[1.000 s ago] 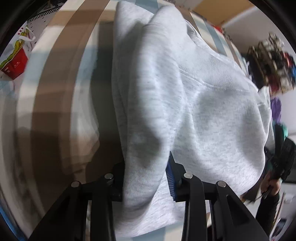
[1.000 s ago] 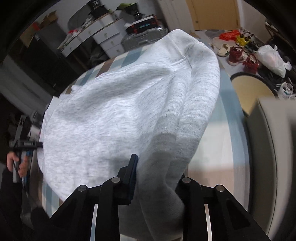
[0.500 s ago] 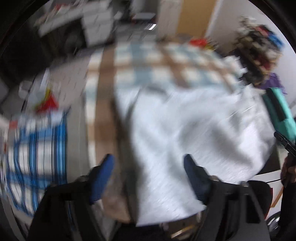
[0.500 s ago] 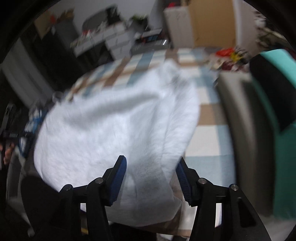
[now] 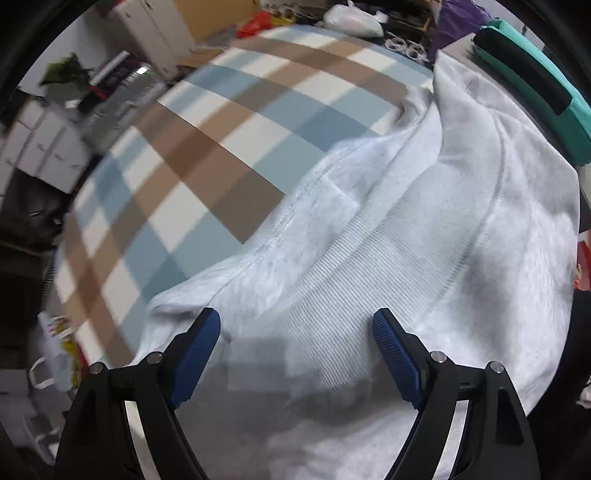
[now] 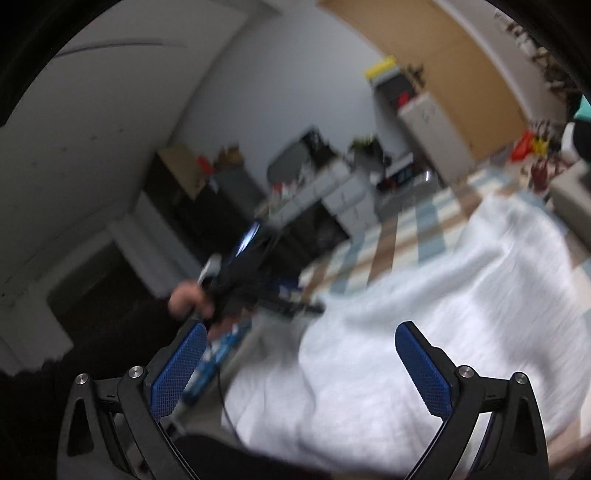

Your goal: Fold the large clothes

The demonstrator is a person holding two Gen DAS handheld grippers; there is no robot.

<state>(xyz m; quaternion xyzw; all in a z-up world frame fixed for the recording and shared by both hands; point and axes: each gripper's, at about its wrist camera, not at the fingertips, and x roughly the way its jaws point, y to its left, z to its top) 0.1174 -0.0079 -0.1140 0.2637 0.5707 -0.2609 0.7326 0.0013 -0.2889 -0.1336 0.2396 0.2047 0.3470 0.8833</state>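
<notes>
A light grey sweatshirt (image 5: 424, 240) lies on a bed with a blue, brown and white checked cover (image 5: 207, 147). Its ribbed hem and a folded-over layer run across the middle of the left wrist view. My left gripper (image 5: 297, 325) is open and empty, just above the near part of the sweatshirt. My right gripper (image 6: 295, 332) is open and empty, raised and turned towards the room. The sweatshirt (image 6: 424, 332) lies blurred below and to the right of it. The left gripper in the person's hand (image 6: 236, 291) shows in the right wrist view.
A teal and black case (image 5: 535, 85) lies at the bed's far right edge. White drawers (image 5: 40, 147), a white cabinet (image 5: 155, 29) and floor clutter stand beyond the bed. Bags lie by the bed's left edge (image 5: 59, 332). A wooden door (image 6: 461, 74) is at the back.
Both grippers have let go of the sweatshirt and opened wide. The sweatshirt now lies on the bed. The right gripper has swung up and left towards the room.
</notes>
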